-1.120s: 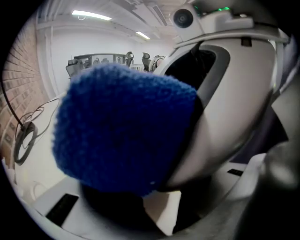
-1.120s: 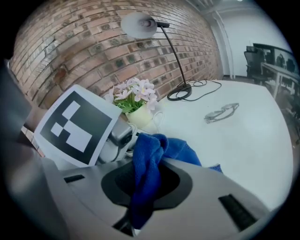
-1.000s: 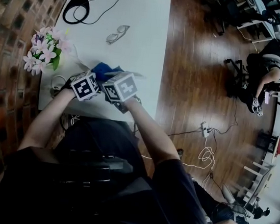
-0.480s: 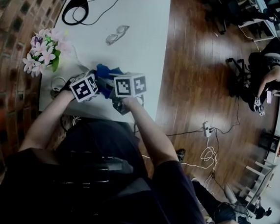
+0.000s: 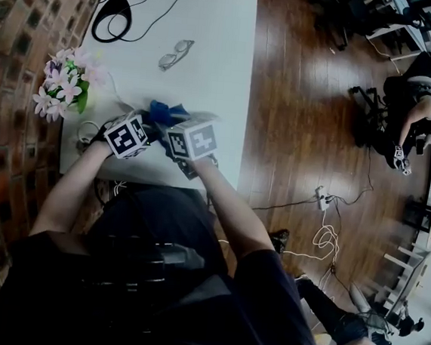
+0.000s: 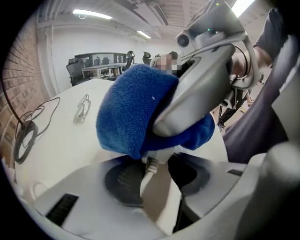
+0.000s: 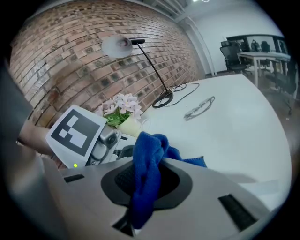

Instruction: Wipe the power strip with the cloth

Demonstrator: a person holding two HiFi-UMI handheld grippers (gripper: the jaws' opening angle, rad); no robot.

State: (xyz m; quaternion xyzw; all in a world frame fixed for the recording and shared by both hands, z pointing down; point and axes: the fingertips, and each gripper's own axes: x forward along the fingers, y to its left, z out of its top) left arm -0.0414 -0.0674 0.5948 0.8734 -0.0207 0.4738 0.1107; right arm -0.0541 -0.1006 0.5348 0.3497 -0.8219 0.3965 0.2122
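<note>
The blue cloth (image 5: 165,112) is bunched between the jaws of my right gripper (image 5: 176,128), which is shut on it; in the right gripper view the cloth (image 7: 146,173) hangs down through the pads. In the left gripper view the cloth (image 6: 133,110) lies draped over the right gripper's jaw, on top of the white power strip (image 6: 158,190). My left gripper (image 6: 154,176) is shut on the strip's end, where its cable stub shows. In the head view both grippers sit side by side near the table's front edge, and the strip is hidden under them.
On the white table (image 5: 212,54) stand a vase of pink flowers (image 5: 65,81), a pair of glasses (image 5: 174,52) and a desk lamp base with a looped black cable (image 5: 113,18). A white cable coil (image 5: 89,129) lies at the left edge. People sit far right.
My right gripper with the cloth swung a little to the right, then back left, rolling slightly. The left gripper stayed where it was.
</note>
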